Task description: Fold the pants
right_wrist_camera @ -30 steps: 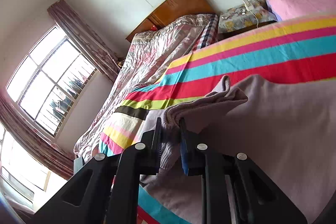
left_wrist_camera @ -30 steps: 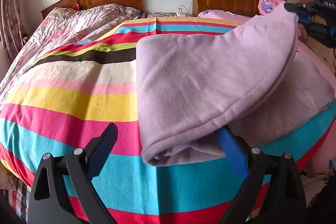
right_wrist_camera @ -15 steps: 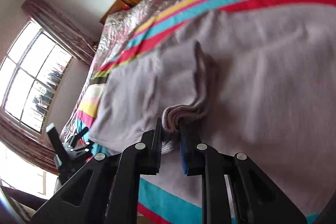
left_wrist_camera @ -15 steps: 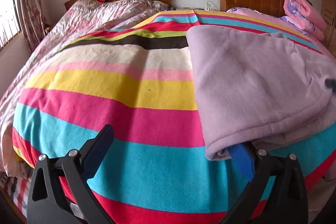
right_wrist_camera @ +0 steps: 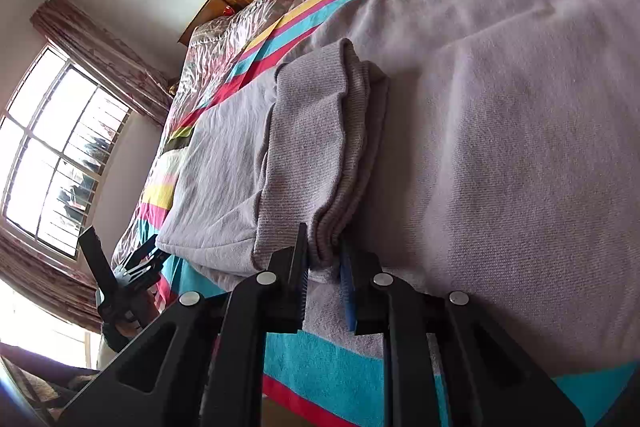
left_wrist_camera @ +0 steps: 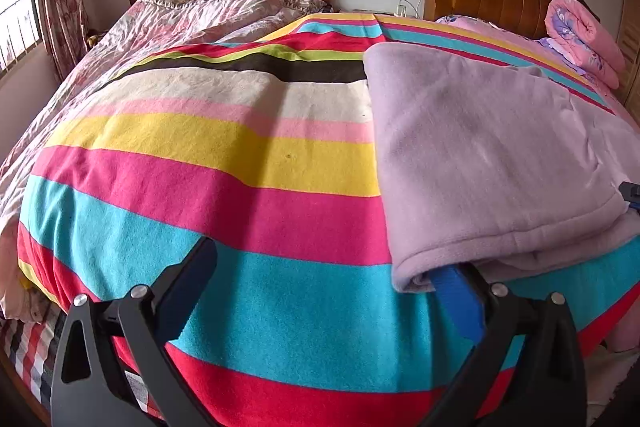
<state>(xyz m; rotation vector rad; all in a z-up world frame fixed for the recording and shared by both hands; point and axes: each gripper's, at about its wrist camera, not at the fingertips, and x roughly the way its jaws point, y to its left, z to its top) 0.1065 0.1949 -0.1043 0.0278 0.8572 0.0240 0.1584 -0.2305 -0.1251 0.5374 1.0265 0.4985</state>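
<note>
Pinching pants cuff — right gripper | left gripper spread wide — striped blanket beneath

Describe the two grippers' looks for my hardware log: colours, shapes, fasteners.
Both are matte black plastic. The left gripper has two long fingers on triangular cut-out arms with round silver fasteners; its right finger shows a blue pad. The right gripper has the same black arms and silver fasteners, with a ribbed inner face on one finger and a blue pad on the other. No cables, markings or sleeves show.
</note>
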